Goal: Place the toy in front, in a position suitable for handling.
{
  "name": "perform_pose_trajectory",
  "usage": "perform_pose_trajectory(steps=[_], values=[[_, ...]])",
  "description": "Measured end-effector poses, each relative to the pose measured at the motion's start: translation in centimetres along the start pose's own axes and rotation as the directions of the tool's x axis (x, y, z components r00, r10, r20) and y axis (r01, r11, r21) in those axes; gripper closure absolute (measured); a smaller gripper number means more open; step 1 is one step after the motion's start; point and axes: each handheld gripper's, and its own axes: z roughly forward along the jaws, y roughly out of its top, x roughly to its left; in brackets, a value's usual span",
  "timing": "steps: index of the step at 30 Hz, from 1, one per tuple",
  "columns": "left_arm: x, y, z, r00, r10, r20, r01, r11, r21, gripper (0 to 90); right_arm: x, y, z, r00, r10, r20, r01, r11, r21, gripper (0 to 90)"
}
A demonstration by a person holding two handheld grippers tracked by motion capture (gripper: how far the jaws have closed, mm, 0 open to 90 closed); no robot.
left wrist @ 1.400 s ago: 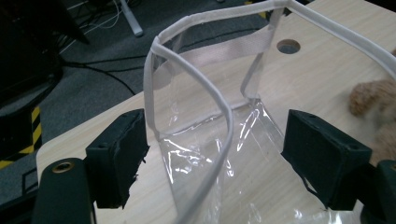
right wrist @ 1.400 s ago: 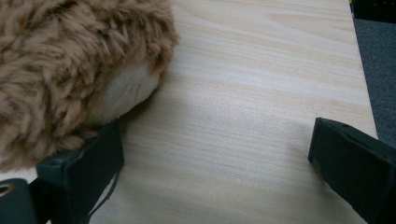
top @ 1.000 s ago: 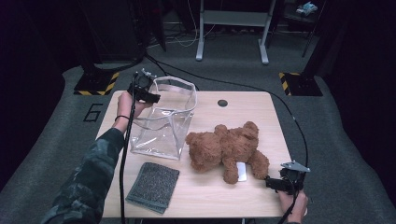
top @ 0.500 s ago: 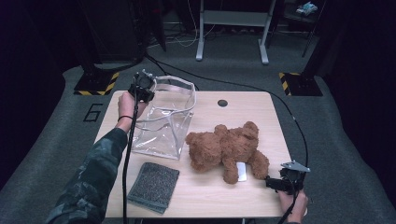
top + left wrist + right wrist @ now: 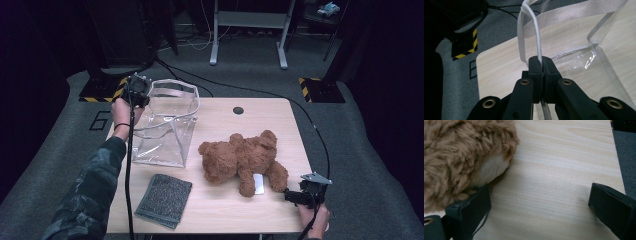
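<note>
My left gripper sits at the far left corner of the pale wooden table, its jaws having just closed, and they now pinch the white webbing edge strap of the clear plastic tote bag; the strap runs up from between the pads and loops along the bag's open mouth; the bag stands upright on the left half of the table, just right of that hand. My right gripper rests at the near right corner with its jaws spread wide, nothing between them; one pad lies just beside a leg of the brown plush teddy bear, which lies mid-table; a dark grey folded cloth lies near the bag.
</note>
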Motion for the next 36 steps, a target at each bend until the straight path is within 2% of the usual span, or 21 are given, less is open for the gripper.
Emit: perform_pose_trajectory(steps=[2,11,12,15,18,23,25,26,31,32,33,34,35,36], values=[[0.9,-0.4,0.0,0.9997,-0.023,-0.012,0.023,0.9997,-0.002,87.0,0.0,0.0,0.0,1.0000,0.000,0.000,0.000,1.000,0.000,3.4],[3.0,-1.2,-0.1,0.9987,-0.025,-0.043,0.026,0.9995,0.017,87.0,0.0,0.0,0.0,1.0000,0.000,0.001,0.000,1.000,0.000,3.5],[3.6,-1.4,-0.1,0.9981,-0.033,-0.053,0.034,0.9992,0.019,87.1,0.0,0.0,0.0,1.0000,0.000,0.001,0.000,1.000,-0.001,3.5],[4.1,-1.5,-0.1,0.9972,-0.040,-0.062,0.042,0.9988,0.027,87.0,0.0,0.0,0.0,1.0000,0.000,0.001,0.000,1.000,-0.001,3.5],[5.1,-2.0,-0.1,0.9952,-0.060,-0.078,0.062,0.9976,0.029,87.0,0.0,0.0,0.0,1.0000,0.000,0.001,0.000,1.000,-0.001,3.5],[6.0,-2.3,-0.1,0.9933,-0.052,-0.103,0.055,0.9978,0.035,86.9,0.0,0.0,0.0,1.0000,0.001,0.003,-0.001,1.000,0.000,3.5],[6.7,-2.5,0.0,0.9925,-0.065,-0.104,0.069,0.9969,0.037,87.0,0.0,0.0,0.0,1.0000,0.001,0.003,-0.001,1.000,0.000,3.5],[7.1,-2.7,0.0,0.9910,-0.061,-0.119,0.067,0.9968,0.045,86.9,0.0,0.0,0.0,1.0000,0.001,0.003,-0.001,1.000,0.000,3.5],[7.8,-3.2,-0.2,0.9900,-0.086,-0.112,0.090,0.9955,0.030,86.6,0.0,0.0,0.0,1.0000,0.001,0.003,-0.001,1.000,0.000,3.5],[7.8,-3.2,-0.2,0.9900,-0.086,-0.112,0.090,0.9955,0.030,84.7,0.0,0.0,0.0,1.0000,0.001,0.003,-0.001,1.000,0.000,3.5],[7.6,-3.2,-0.5,0.9890,-0.101,-0.108,0.101,0.9949,-0.002,78.1,0.0,0.0,0.0,1.0000,0.001,0.003,-0.001,1.000,0.000,3.5],[7.4,-3.0,-0.7,0.9884,-0.101,-0.113,0.101,0.9949,-0.004,69.7,0.0,0.0,0.0,1.0000,0.001,0.003,-0.001,1.000,0.000,3.5],[7.1,-2.9,-1.0,0.9877,-0.094,-0.125,0.094,0.9956,-0.004,56.5,0.0,0.0,0.0,1.0000,0.001,0.003,-0.001,1.000,0.000,3.5],[7.1,-2.9,-1.0,0.9877,-0.094,-0.125,0.094,0.9956,-0.004,47.2,0.0,0.0,0.0,1.0000,0.001,0.003,-0.001,1.000,0.000,3.5]])
